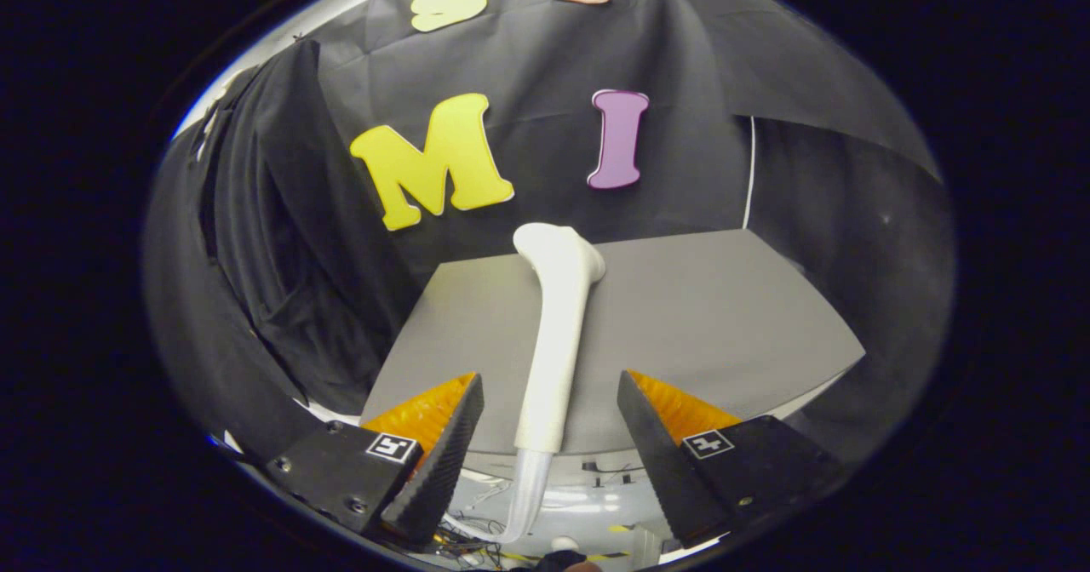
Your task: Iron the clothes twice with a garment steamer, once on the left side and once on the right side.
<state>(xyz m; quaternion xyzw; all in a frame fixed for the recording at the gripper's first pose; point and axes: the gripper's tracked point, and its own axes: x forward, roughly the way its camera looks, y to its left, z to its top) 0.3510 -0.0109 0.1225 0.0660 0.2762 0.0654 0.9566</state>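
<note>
Lying on the grey table (724, 317), the white garment steamer (552, 342) is being viewed along its length: its long axis is running straight away from the gripper (551, 410), head at the far end, handle between the fingers. The fingers are being held wide apart, touching nothing; dark clothes (281, 240) are hanging left of the table.

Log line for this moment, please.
gripper: open, astride steamer handle, not touching | steamer: lying on grey table | dark garment: hanging beside table

The garment steamer (558, 334) is plain white with a translucent whitish hose (526, 495); the table (707, 325) is plain grey.
</note>
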